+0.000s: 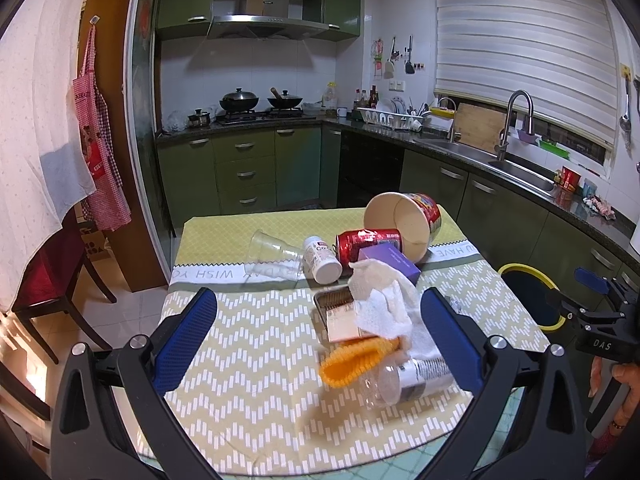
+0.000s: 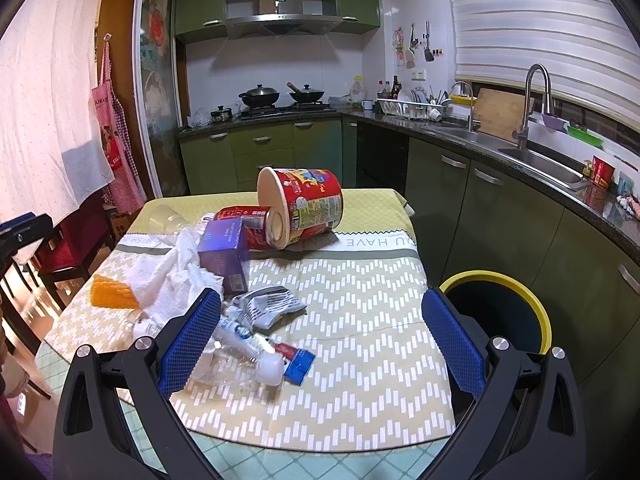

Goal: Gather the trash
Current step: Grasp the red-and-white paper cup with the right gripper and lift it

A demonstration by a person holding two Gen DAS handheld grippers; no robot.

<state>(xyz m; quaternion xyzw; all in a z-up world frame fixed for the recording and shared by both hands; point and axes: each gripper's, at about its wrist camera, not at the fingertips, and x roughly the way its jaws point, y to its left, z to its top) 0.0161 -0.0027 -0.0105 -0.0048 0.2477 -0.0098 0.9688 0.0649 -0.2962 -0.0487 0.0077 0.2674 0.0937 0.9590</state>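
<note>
Trash lies on a table with a yellow-green zigzag cloth [image 1: 256, 344]: a tipped noodle cup [image 1: 404, 222] [image 2: 304, 206], a red can [image 1: 366, 242], a purple box [image 2: 224, 254], a white pill bottle [image 1: 320, 258], a clear plastic cup [image 1: 272, 250], a white cloth [image 1: 384, 300], an orange item [image 1: 354, 360], a clear plastic bottle [image 1: 408, 376] [image 2: 244, 354] and a crumpled grey wrapper [image 2: 272, 304]. A yellow-rimmed bin [image 2: 500, 312] stands right of the table. My left gripper [image 1: 320, 338] and right gripper [image 2: 322, 340] are open and empty above the near table.
Green kitchen cabinets and a counter with a sink [image 2: 536, 160] run along the back and right. A stove with pans [image 1: 260, 104] is at the back. A dark chair [image 1: 52, 276] stands left of the table. A small metal tray [image 1: 336, 308] lies under the white cloth.
</note>
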